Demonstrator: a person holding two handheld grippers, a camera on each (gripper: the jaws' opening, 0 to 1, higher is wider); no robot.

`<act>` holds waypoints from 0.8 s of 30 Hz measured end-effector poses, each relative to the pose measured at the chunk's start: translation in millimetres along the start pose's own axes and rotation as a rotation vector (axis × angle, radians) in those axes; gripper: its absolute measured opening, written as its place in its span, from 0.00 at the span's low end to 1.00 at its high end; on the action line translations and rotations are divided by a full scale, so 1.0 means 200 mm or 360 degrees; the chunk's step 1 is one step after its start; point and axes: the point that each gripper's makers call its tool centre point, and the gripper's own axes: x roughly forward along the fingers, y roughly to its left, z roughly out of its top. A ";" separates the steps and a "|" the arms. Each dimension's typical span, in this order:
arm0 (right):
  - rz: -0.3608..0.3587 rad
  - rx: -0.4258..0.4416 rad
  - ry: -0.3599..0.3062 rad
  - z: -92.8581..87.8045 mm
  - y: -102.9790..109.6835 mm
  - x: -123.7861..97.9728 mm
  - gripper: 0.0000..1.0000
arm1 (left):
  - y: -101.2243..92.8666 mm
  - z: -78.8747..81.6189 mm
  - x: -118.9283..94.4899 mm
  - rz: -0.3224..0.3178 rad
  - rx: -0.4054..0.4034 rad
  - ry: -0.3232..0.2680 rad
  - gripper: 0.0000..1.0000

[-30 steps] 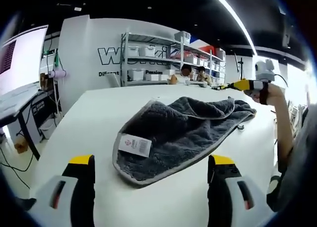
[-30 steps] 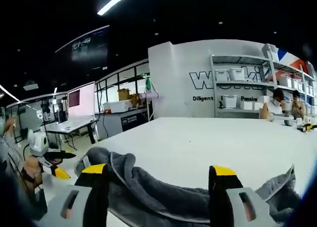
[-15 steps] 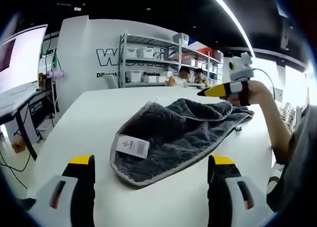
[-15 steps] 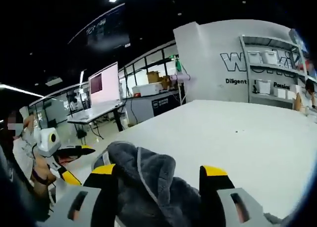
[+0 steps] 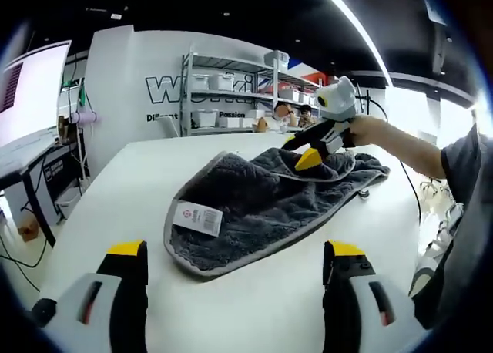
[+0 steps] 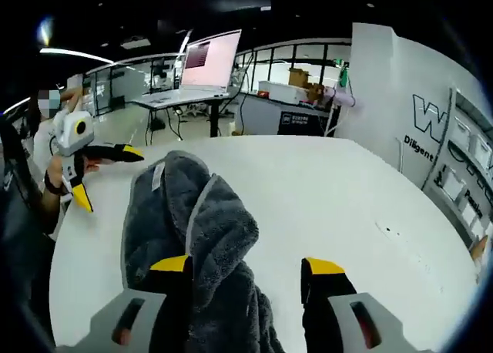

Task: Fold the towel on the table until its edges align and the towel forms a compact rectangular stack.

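A dark grey towel with a pale hem and a white label lies rumpled on the white table. My left gripper hovers open just short of its near edge, with nothing between the jaws. Held by a hand, my right gripper has its yellow-tipped jaws apart over the towel's far, bunched edge. In the right gripper view, a raised fold of the towel runs up between the open jaws of the right gripper. The left gripper shows open beyond the towel's other end.
Metal shelves with white bins stand beyond the table's far end, and people sit there. Desks with a large screen stand off to one side. A small dark item lies by the towel. Bare table top stretches beside the towel.
The right gripper has swung in from the side and come down over the towel's far edge, and its view now looks along the towel. The left gripper has barely moved.
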 end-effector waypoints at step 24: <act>0.0504 0.0849 -0.0186 0.11 -0.02 0.10 0.13 | 0.06 0.05 -0.05 0.0109 0.0040 0.0018 0.99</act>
